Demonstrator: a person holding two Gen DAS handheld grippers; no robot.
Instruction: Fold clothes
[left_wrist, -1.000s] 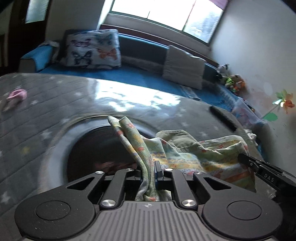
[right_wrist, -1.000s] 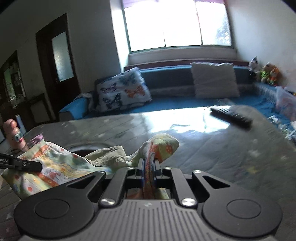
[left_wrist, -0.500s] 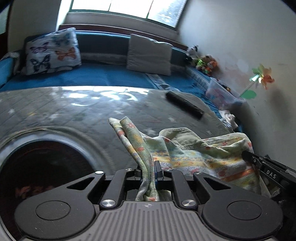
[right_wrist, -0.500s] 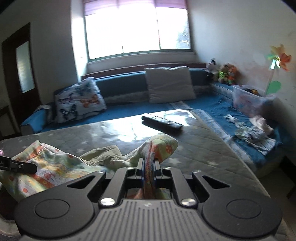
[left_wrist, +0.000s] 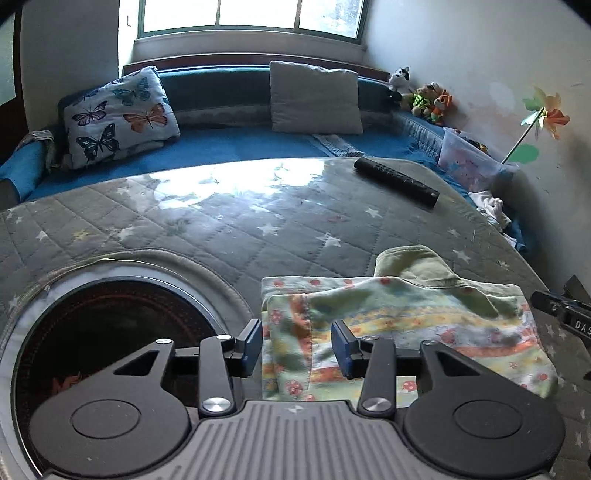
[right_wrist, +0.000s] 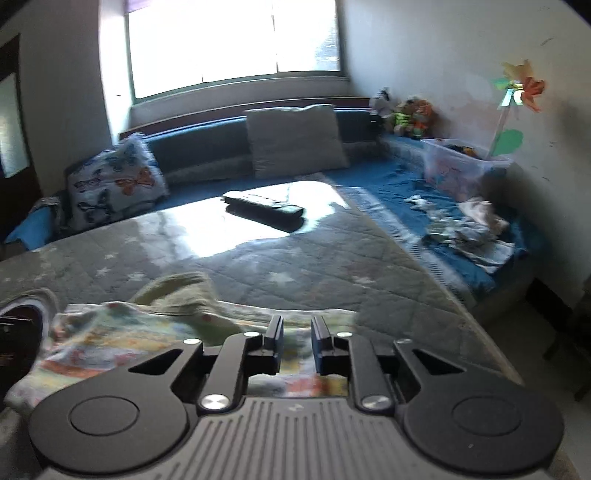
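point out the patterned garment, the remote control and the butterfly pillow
patterned garment (left_wrist: 406, 325), left wrist view, on the striped printed cloth right of the open jaws
remote control (left_wrist: 397, 181), left wrist view, on the middle of its black body
butterfly pillow (left_wrist: 118, 114), left wrist view, on the centre of its front face

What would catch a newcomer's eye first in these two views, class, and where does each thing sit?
First, the patterned garment lying folded on the grey star-quilted table cover, directly ahead of the left hand-held gripper and the right hand-held gripper, both with jaws apart. Next, the dark round opening in the cover to the garment's left, and the black remote at the far edge near the blue sofa.
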